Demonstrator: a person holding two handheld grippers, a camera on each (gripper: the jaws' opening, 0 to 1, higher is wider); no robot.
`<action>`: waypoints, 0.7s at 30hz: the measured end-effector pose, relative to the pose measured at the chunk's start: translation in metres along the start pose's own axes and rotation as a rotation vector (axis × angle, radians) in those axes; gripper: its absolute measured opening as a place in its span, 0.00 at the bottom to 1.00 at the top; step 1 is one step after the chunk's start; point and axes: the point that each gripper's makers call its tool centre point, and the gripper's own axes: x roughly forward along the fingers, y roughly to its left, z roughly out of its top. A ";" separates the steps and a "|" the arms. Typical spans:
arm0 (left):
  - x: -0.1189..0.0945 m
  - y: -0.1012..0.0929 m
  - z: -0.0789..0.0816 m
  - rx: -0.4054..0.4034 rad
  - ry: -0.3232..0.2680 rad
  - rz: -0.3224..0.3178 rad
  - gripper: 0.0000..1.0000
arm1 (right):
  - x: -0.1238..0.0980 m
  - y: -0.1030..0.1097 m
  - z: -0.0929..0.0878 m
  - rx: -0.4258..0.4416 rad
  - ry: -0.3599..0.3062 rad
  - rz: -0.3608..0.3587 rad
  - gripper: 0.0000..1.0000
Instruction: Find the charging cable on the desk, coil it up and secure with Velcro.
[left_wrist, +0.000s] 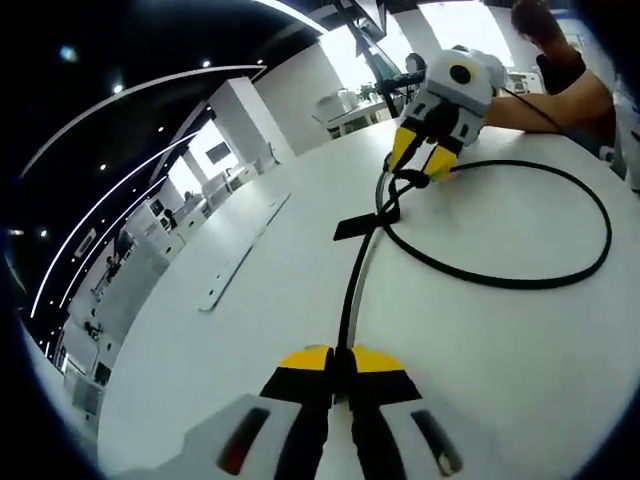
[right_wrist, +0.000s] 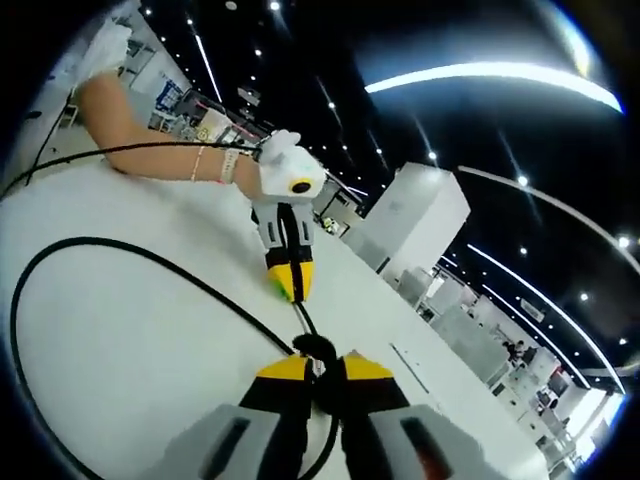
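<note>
White, smooth desk (left_wrist: 250, 330) under an open-plan hall. Your left gripper (left_wrist: 340, 372) is pinching the black cable (left_wrist: 560, 278) near one end, jaws closed on it; your right gripper (right_wrist: 315, 368) is clamping it where the strand crosses itself. One loose round loop is lying flat. The flat Velcro strap (left_wrist: 357, 227) is hanging unfastened; further coiling and strapping remain.

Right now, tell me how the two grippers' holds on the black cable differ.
The left gripper pinches a straight run of the charging cable, while the right gripper grips it where the loop crosses itself, by the Velcro strap. The left gripper's fingers lie low over the white desk; the right gripper comes down steeply. Both are shut on the cable.
</note>
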 end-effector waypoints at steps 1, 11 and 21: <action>0.000 0.000 0.000 -0.001 0.000 0.000 0.07 | 0.001 -0.001 0.003 -0.012 -0.009 -0.006 0.03; 0.000 0.001 -0.001 0.000 -0.001 0.001 0.07 | -0.003 -0.024 0.000 0.254 -0.025 -0.065 0.02; 0.000 0.002 -0.001 0.006 -0.002 -0.001 0.07 | 0.021 -0.051 -0.030 0.475 0.075 -0.075 0.02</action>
